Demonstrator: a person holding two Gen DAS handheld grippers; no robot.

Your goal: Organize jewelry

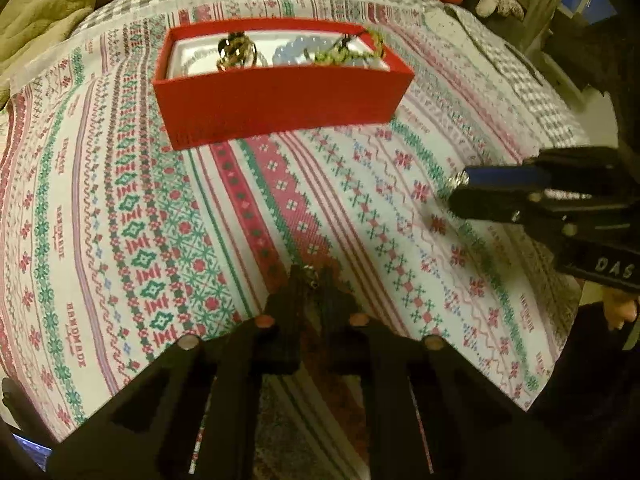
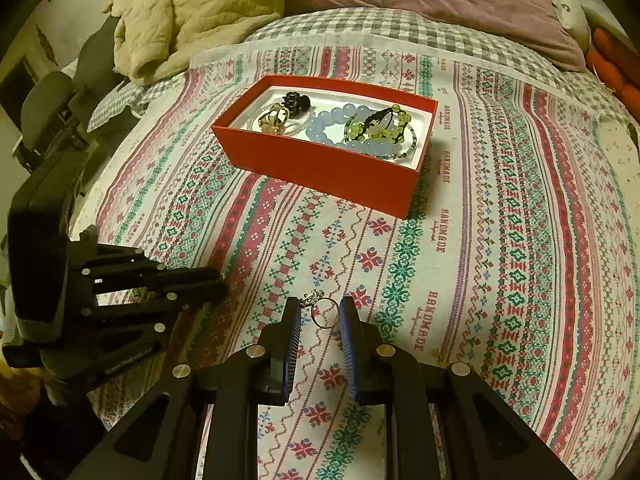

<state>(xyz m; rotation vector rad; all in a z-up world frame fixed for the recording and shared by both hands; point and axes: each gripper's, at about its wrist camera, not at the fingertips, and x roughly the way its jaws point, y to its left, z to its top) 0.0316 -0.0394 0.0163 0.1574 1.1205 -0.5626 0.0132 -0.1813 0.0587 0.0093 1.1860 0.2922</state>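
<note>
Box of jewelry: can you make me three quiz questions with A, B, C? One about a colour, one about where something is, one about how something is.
1. What colour is the box?
A. blue
B. red
C. green

2. Where is the ring?
A. in the box
B. on the pillow
C. between the fingers of the right gripper

3. How is the box?
A. open on top, with jewelry inside
B. shut with a lid
C. tipped over and empty

Answers:
1 B, its walls are red in both views.
2 C, the right wrist view shows the ring between the two blue pads, above the cloth.
3 A, no lid covers it, and blue beads and other pieces lie inside.
</note>
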